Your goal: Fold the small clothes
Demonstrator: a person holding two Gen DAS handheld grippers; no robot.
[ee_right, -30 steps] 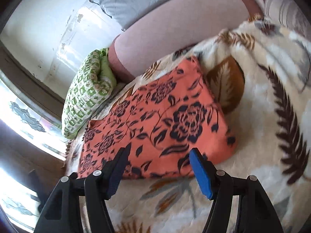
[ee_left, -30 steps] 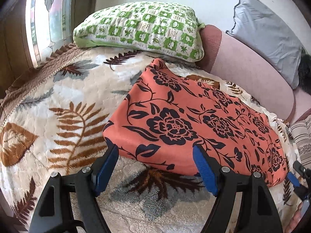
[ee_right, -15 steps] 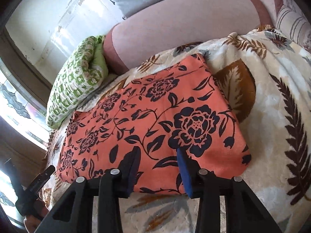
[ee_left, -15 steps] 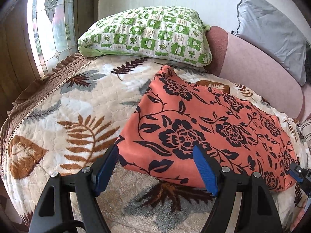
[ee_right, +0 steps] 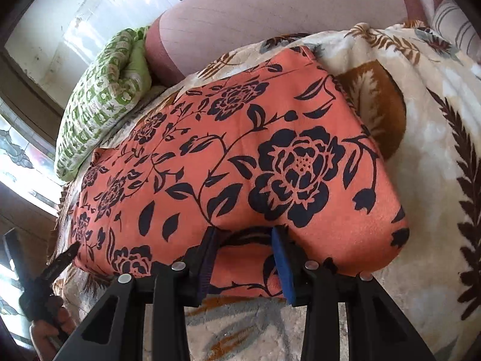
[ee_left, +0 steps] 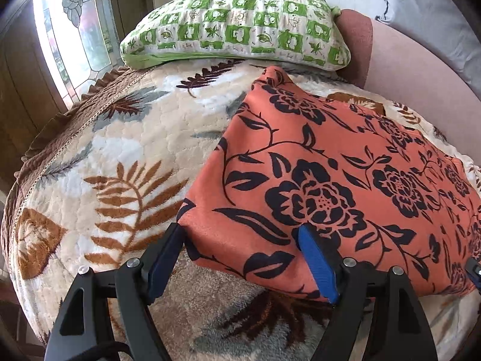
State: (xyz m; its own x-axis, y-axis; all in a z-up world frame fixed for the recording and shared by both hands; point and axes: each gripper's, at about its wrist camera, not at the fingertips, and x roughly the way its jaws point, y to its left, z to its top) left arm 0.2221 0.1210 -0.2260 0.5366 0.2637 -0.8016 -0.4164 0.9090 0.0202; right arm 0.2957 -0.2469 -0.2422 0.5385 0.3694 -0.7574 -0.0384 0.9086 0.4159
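Both claws sit at the near hem of the orange floral garment point(ee_left: 315, 162). Left gripper point(ee_left: 240, 258) stands spread wide: its left pad just touches the garment's near left corner, its right pad lies over the hem, and the cloth between them is not pinched. Right gripper point(ee_right: 245, 260), seen in its own view, has narrowed its jaws over the last second, with a bunched fold of the near hem between the pads, which now press on it.

Beyond the pads the garment lies flat and spread out on a cream quilt point(ee_left: 120, 150) printed with brown and grey leaves, its far corner close to a green-and-white checked pillow point(ee_left: 237, 27). A pink bolster point(ee_right: 270, 12) runs along the far edge of the quilt. At the far left, a stained-glass window point(ee_left: 75, 30) lets in light.
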